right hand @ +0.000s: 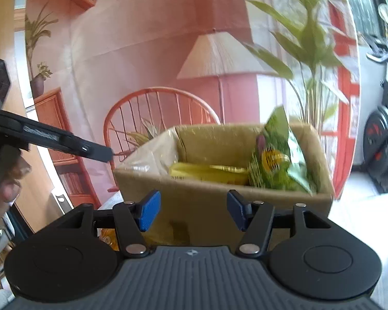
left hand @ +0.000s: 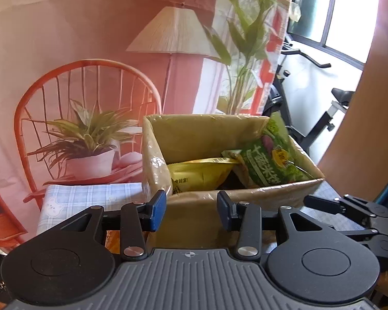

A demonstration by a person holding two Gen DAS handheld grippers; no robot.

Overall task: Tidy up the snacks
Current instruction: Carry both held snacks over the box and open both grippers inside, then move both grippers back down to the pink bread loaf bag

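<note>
I see a big picture backdrop (left hand: 64, 38) behind everything, with a painted red chair, a lamp and leafy plants on it. To the right of it stands an exercise bike (left hand: 310, 98) by a bright window. In front of the backdrop sits my cardboard box (left hand: 207, 206), open at the top, with shiny tape on its left wall. A blue checked cloth (left hand: 90, 199) lies just left of the box. Inside the box, a green snack bag (left hand: 269, 157) stands tilted against the right wall, and its top pokes above the rim. A yellow snack bag (left hand: 201, 174) lies beside it on the left, touching it. My left gripper (left hand: 191, 210) hangs in front of the near wall of the box, with its blue pads (left hand: 157, 211) wide apart and nothing between them. My right gripper (right hand: 192, 213) is also in front of the box, a little to the right, with its pads (right hand: 148, 214) spread wide and nothing in them. Each gripper shows at the edge of the other one's view.
</note>
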